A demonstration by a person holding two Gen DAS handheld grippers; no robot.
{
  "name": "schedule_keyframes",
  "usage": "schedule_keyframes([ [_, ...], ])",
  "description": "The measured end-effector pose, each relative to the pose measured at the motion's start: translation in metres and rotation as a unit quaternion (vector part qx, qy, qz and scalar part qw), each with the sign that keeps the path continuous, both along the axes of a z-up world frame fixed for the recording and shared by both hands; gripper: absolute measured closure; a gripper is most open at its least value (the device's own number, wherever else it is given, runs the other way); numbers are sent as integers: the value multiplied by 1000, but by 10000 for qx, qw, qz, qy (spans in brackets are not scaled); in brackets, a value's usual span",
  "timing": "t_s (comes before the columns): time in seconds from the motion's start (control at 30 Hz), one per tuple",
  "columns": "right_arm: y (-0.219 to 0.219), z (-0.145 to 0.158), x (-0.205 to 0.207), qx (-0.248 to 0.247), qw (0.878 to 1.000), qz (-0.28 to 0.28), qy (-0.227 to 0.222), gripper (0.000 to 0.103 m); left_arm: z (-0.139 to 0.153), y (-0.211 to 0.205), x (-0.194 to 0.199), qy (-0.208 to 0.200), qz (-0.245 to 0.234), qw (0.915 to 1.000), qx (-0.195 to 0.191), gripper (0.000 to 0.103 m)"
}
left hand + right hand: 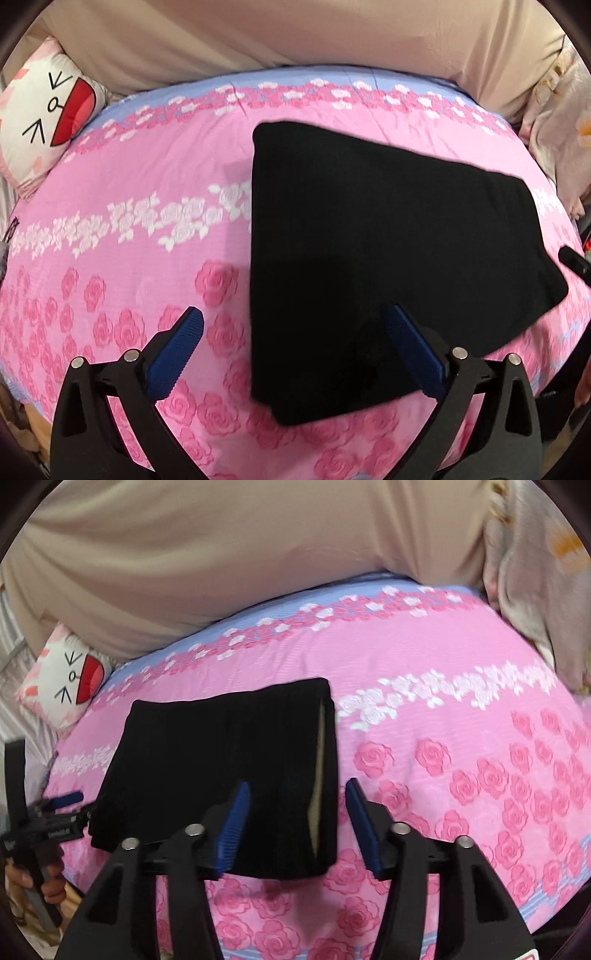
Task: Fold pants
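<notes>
The black pants [369, 240] lie folded into a flat, roughly rectangular pack on the pink rose-print bedspread [129, 258]. My left gripper [293, 314] hovers open over the pack's near left edge, one blue pad over the bedspread and the other over the cloth. In the right wrist view the pants [221, 746] show a pale inner strip along their right edge. My right gripper [298, 784] is open astride that right edge, its pads not pressing on the cloth. The left gripper [66, 801] also appears at the pack's left corner, held by a hand [51, 886].
A white cartoon-face pillow [44, 118] sits at the bed's far left corner. A large beige cushion or cover [295, 37] runs along the far side. Pale floral bedding [554, 129] is bunched at the right. The bedspread's near edge [295, 949] lies close below the grippers.
</notes>
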State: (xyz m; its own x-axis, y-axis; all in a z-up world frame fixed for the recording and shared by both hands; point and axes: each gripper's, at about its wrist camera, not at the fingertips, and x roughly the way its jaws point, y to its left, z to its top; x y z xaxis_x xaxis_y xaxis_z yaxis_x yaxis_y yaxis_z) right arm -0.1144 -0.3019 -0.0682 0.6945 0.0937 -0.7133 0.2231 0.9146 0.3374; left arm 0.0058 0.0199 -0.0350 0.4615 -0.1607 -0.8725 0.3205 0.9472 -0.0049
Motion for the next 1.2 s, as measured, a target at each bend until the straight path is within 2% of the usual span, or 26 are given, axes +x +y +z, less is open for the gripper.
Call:
schedule_keyframes([
  [0.1,-12,-18,6,612,9980,75,107,39,-16,5,4,342,26,9993,-177,5],
  [0.2,-14,-37,14,846,9959,122,306,39,-24,8,10,602,120,9970,-474,5],
  [0.3,-16,-44,15,1115,9933,130,272,36,-27,6,14,631,146,9966,-505,5],
  [0.47,-16,-46,15,1191,9924,135,263,34,-25,-1,12,471,87,9983,-322,5],
  [0.67,-14,-45,17,1350,9901,281,261,33,-14,-6,11,378,-41,9986,-355,5],
  [0.77,-13,-49,19,1402,9893,286,285,32,-17,-12,13,409,-76,9988,-254,5],
  [0.97,-12,-53,18,1557,9870,328,224,28,-21,-12,16,484,-52,9983,-327,5],
  [1.03,-11,-53,20,1575,9867,344,204,24,-23,-11,19,583,-42,9972,-477,5],
  [1.13,-8,-53,22,1597,9862,403,148,18,-29,-4,25,922,-49,9903,-1038,5],
  [1.2,-6,-53,22,1517,9873,464,112,17,-32,1,28,980,-37,9871,-1266,5],
])
